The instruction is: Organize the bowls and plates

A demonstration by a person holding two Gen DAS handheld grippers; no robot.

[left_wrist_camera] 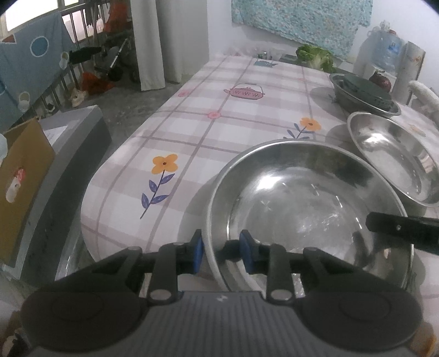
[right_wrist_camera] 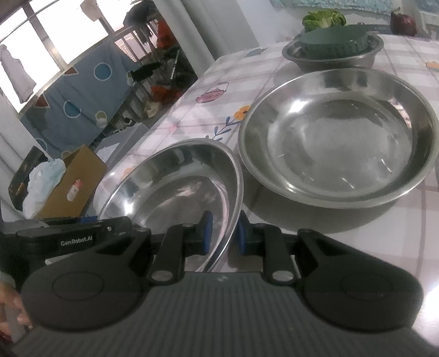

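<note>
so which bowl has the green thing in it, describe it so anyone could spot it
Start at the long table with the checked, flowered cloth and look to its far end, near the leafy greens. The steel bowl there sits beyond the two shiny bowls. It alone holds a dark green round thing; the near bowl and the wide one are empty.

Checked floral tablecloth table [left_wrist_camera: 219,129] — three steel bowls [right_wrist_camera: 337,137], lettuce [left_wrist_camera: 315,56]

Dim indoor light, bright window [right_wrist_camera: 55,41] glare, fisheye-warped edges, soft focus
</note>
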